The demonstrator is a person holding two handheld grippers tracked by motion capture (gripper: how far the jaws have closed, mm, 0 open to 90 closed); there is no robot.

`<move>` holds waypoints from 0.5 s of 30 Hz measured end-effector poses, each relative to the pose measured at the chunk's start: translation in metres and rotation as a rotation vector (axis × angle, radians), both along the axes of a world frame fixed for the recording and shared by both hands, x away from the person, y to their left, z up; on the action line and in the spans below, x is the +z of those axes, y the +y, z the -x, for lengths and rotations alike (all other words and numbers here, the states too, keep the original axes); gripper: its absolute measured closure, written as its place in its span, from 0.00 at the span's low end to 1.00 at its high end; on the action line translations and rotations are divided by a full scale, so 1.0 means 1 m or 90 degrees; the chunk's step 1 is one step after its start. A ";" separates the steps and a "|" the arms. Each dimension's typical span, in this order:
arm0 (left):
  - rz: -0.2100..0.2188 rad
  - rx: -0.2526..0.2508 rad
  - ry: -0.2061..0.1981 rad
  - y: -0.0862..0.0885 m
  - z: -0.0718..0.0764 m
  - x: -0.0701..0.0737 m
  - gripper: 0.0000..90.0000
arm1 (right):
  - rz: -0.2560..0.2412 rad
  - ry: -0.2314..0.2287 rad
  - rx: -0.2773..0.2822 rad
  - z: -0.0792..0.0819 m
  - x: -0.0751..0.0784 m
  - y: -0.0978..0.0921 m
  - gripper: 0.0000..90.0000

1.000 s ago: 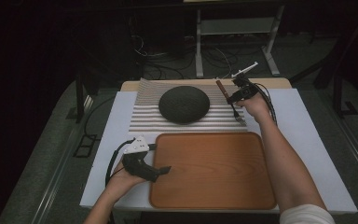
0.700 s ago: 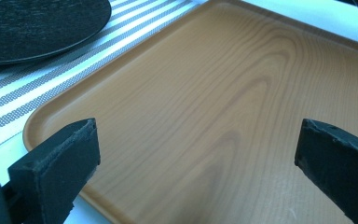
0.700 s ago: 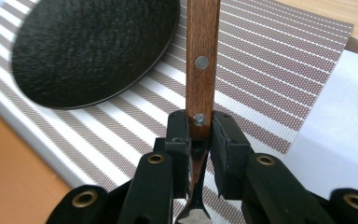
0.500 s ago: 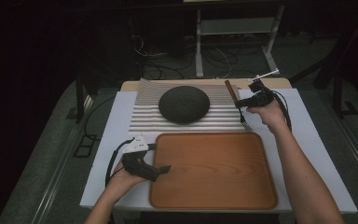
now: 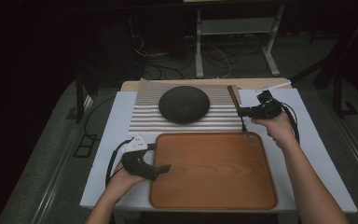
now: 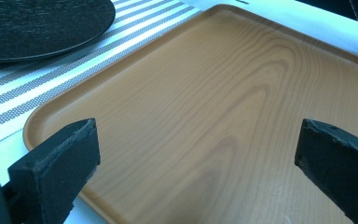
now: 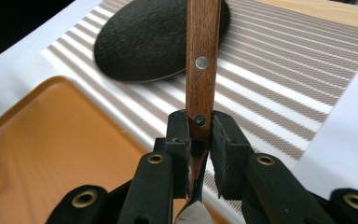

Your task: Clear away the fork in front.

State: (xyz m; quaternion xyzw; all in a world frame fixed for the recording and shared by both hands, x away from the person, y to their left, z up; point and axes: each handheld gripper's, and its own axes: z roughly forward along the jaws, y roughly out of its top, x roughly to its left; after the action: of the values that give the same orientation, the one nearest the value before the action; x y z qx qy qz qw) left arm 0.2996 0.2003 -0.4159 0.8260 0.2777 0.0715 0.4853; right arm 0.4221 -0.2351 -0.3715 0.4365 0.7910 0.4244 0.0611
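Note:
My right gripper [image 5: 240,112] [image 7: 199,122] is shut on a wooden-handled utensil [image 5: 233,97] [image 7: 203,46], gripping the handle near where the metal begins. The utensil's metal end [image 5: 249,135] hangs over the far right corner of the wooden tray [image 5: 214,177] [image 7: 32,154] [image 6: 214,107]. A dark round plate [image 5: 184,104] [image 7: 149,42] [image 6: 32,23] lies on the striped placemat [image 5: 142,119] behind the tray. At the tray's left edge my left gripper [image 5: 165,168] [image 6: 198,140] rests open, its jaws wide apart and nothing between them.
A white sheet [image 5: 317,154] covers the table under the mat and tray. Beyond the table's far edge the floor is dark, with cables and a metal stand [image 5: 235,28]. A thin white rod [image 5: 276,85] lies near the back right.
My right gripper has carried the utensil from the back right of the placemat toward me, bringing its metal end over the tray's far right corner. The left gripper has not moved.

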 end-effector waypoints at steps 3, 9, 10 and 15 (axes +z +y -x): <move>0.002 0.002 0.001 -0.001 -0.001 0.000 0.00 | -0.007 -0.009 0.013 0.010 0.001 0.002 0.86; -0.004 0.002 -0.002 -0.002 0.001 0.000 0.00 | -0.006 -0.041 0.052 0.037 0.005 0.015 0.86; -0.004 0.002 -0.002 -0.002 0.001 0.000 0.00 | -0.006 -0.041 0.052 0.037 0.005 0.015 0.86; -0.002 0.003 -0.004 -0.001 0.002 0.000 0.00 | -0.002 -0.049 0.088 0.057 0.003 0.025 0.86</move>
State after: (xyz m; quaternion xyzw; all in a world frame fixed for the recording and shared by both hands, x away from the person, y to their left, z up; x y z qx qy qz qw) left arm 0.2978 0.1994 -0.4161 0.8259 0.2781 0.0759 0.4846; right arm 0.3647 -0.2104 -0.3688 0.3643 0.8157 0.4451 0.0613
